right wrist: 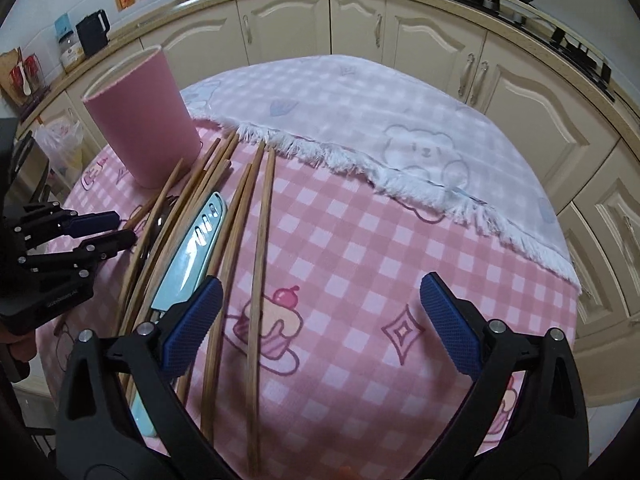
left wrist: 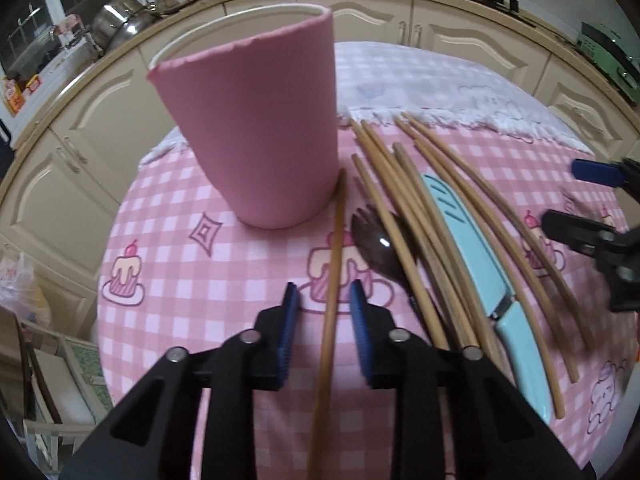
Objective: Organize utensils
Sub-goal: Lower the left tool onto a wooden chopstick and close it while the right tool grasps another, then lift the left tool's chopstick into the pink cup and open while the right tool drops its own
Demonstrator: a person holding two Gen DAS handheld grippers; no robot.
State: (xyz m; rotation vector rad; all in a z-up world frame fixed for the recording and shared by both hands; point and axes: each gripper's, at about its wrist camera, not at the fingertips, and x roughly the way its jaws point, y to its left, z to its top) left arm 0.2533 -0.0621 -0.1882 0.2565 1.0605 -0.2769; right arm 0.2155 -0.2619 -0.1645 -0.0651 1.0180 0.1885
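Chopstick (left wrist: 334, 280) betw. left tool (left wrist: 324, 300) pads, untouched.

The right tool (right wrist: 320, 320) hangs over the pink checked tabletop (right wrist: 360, 232) with its blue pads (right wrist: 450, 324) spread wide and nothing between them but one chopstick (right wrist: 262, 240) lying on the cloth. More chopsticks (right wrist: 224, 248) fan out leftward, with a pale blue knife (right wrist: 192, 252) among them. A tall pink holder (right wrist: 148, 128) stands upright at the far left, near the chopstick tips. The left tool (right wrist: 116, 226) reaches in from the left edge, its fingers close together. A white fringed cloth (right wrist: 360, 120) covers the far side, with cream cabinets (right wrist: 360, 20) behind.
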